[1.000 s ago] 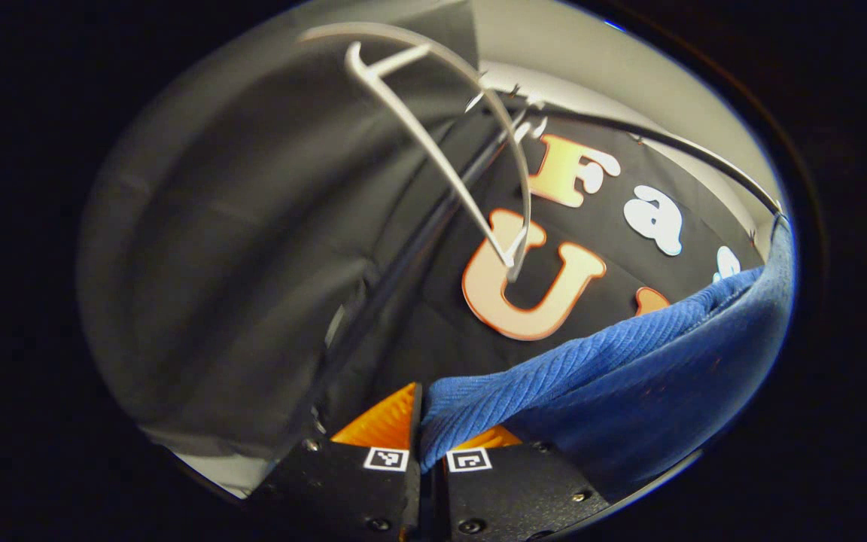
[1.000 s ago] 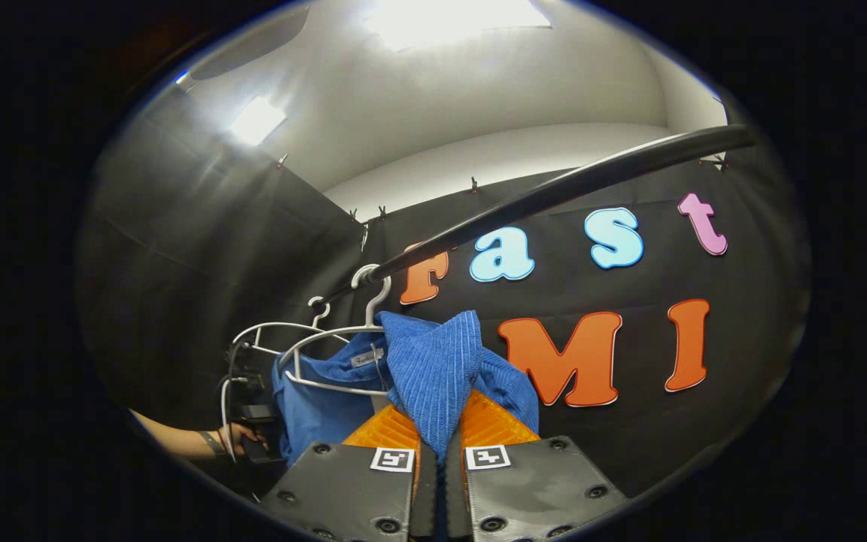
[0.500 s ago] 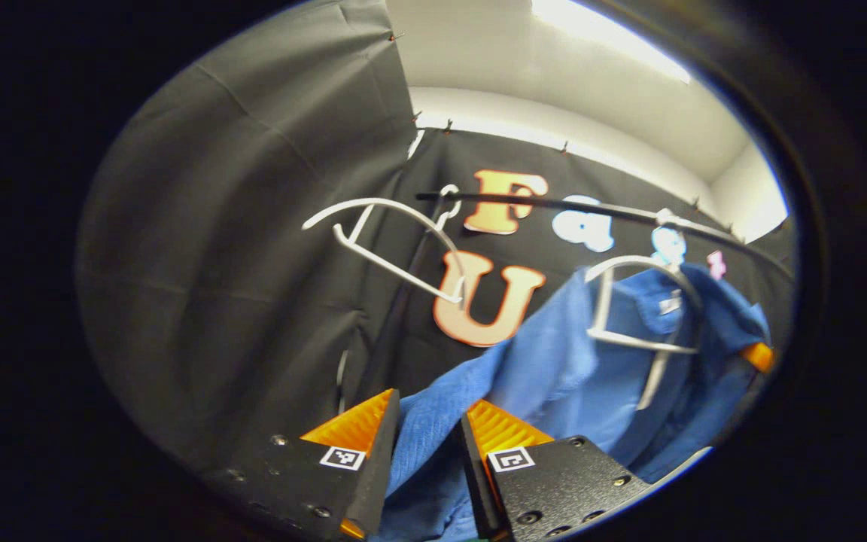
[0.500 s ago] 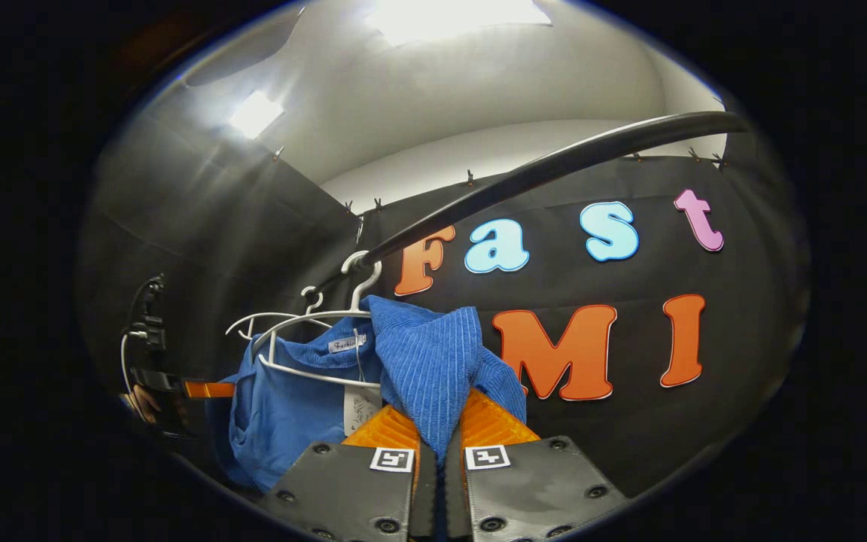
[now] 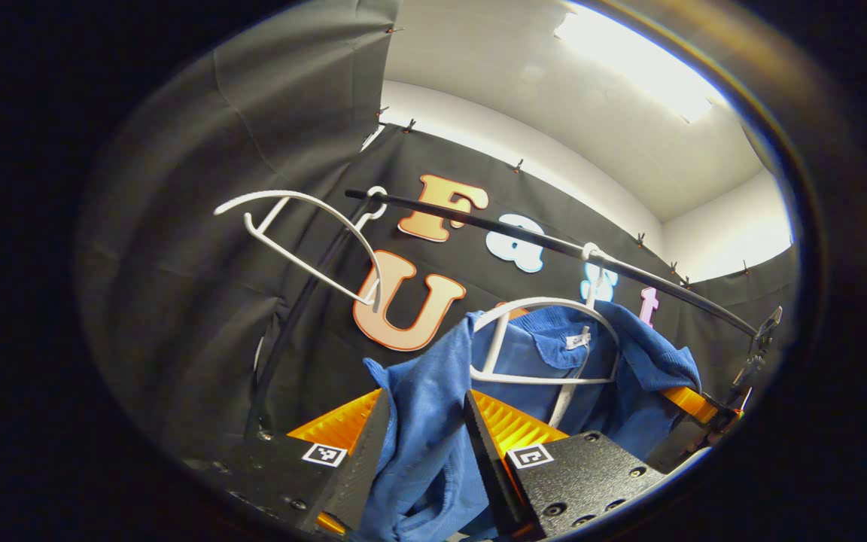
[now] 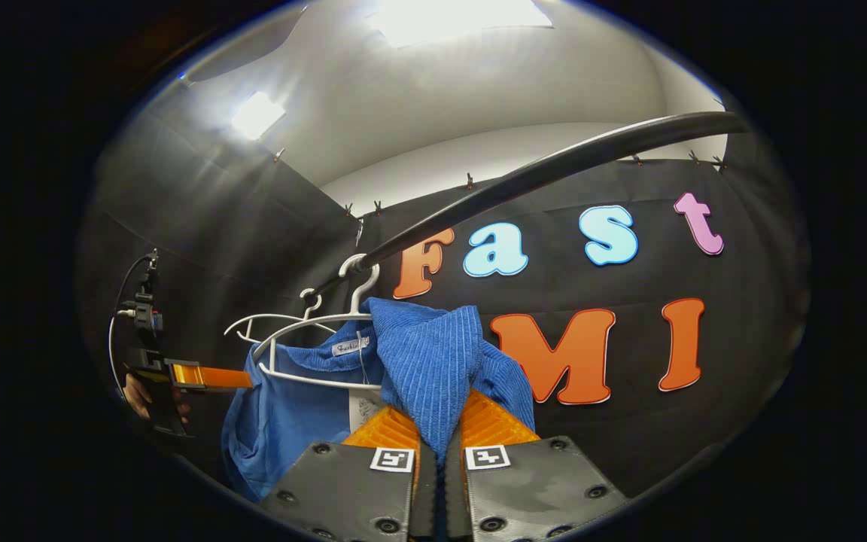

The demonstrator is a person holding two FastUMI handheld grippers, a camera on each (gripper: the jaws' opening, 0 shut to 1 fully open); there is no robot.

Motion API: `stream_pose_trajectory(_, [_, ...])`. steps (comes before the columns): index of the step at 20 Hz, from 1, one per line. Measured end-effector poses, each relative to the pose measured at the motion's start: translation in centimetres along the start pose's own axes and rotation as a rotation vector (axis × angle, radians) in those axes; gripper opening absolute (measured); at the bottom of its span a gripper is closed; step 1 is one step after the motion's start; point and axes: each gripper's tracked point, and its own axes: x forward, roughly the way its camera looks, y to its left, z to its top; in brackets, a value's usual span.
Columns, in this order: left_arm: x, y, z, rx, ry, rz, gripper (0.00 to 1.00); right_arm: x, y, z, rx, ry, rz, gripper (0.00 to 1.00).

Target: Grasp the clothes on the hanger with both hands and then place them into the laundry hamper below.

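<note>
In the left gripper view, the left gripper (image 5: 424,440) has its jaws set apart with a fold of the blue ribbed-knit top (image 5: 433,410) hanging down through the gap. The cloth looks slack there, touching at most one finger, so I would not call it pinched. Beyond it the rest of the top is draped over a white plastic hanger (image 5: 546,342), hooked on the black clothes rail (image 5: 554,245) that runs off to the far right. A second, bare white hanger (image 5: 305,241) hangs further left on the same rail. At the right edge the right gripper (image 5: 693,406) reaches into the top's far shoulder.

In the right gripper view, the right gripper (image 6: 439,444) is closed tight on a bunched ridge of the blue top (image 6: 430,361), both fingers pressing the cloth. The garment is on its hanger (image 6: 305,354) to the near left, under the rail (image 6: 546,169). The left gripper (image 6: 204,375) shows at the left, beside the sleeve, with a hand (image 6: 132,391) behind it.

My reading is that the grasping step is half secured: one side held, the other loose. Next the left jaws need to close on the fabric; then both should lift the shoulders clear of the hanger before lowering. I cannot place the hamper from here.
</note>
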Motion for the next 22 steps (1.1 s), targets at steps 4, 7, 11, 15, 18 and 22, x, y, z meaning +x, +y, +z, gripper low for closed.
stream_pose_trajectory(4, [1.4, 0.9, -0.9, 0.022, 0.012, 0.039, 0.69, 0.1, 0.0, 0.0, -0.007, -0.003, -0.001, 0.12])
stream_pose_trajectory(7, [2.7, 2.5, -1.1, 0.073, 0.000, 0.114, 0.56, 0.4, -0.4, 0.1, -0.009, -0.011, -0.009, 0.12])
stream_pose_trajectory(11, [1.9, 2.2, 1.9, 0.194, -0.072, 0.122, 0.06, 0.3, -1.0, 0.2, -0.015, -0.021, -0.026, 0.12])
stream_pose_trajectory(15, [-0.1, 2.5, 6.5, 0.341, -0.113, 0.122, 0.01, 0.5, -1.0, -0.3, 0.000, -0.012, -0.023, 0.11])
stream_pose_trajectory(18, [-1.0, 2.3, 10.2, 0.343, -0.153, 0.080, 0.04, 0.9, -0.5, -0.4, 0.008, -0.013, -0.002, 0.11])
stream_pose_trajectory(22, [-0.9, 2.5, 14.0, 0.295, -0.200, -0.008, 0.02, 1.1, 0.1, -0.3, 0.012, -0.015, 0.022, 0.11])
